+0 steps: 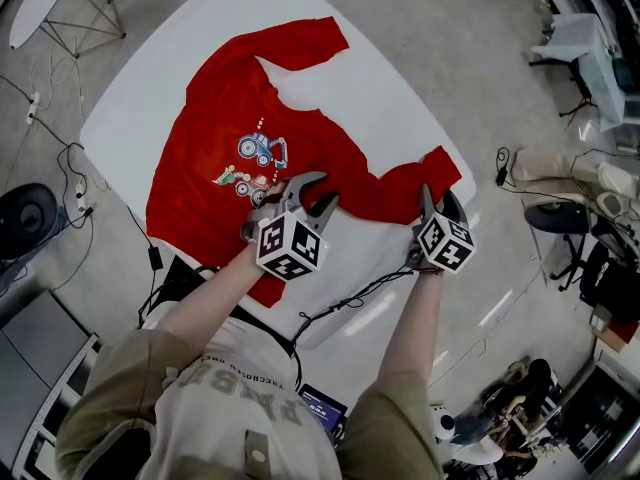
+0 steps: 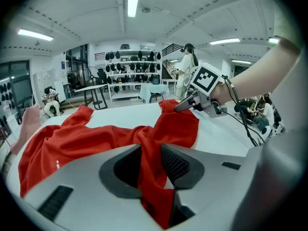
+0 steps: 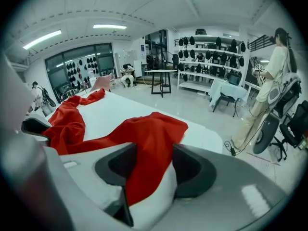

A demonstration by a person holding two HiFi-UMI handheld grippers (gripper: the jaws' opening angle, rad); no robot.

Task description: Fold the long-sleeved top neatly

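Observation:
A red long-sleeved top (image 1: 220, 138) with a tractor print lies spread on the white table (image 1: 390, 88). One sleeve stretches to the far side and the other sleeve (image 1: 425, 173) runs toward the right edge. My left gripper (image 1: 326, 188) is at the near side of the body, and a bunched fold of red cloth (image 2: 149, 177) fills the gap between its pads. My right gripper (image 1: 440, 196) is set over the right sleeve's cuff. The sleeve (image 3: 149, 143) lies between its jaws, which stand apart with white table showing beside the cloth.
The table's near right edge (image 1: 400, 298) is just behind both grippers, with cables hanging off it. On the floor around are chairs (image 1: 560, 218), a folding rack (image 1: 80, 13) and power strips. A person (image 3: 269, 81) stands to the right of the table.

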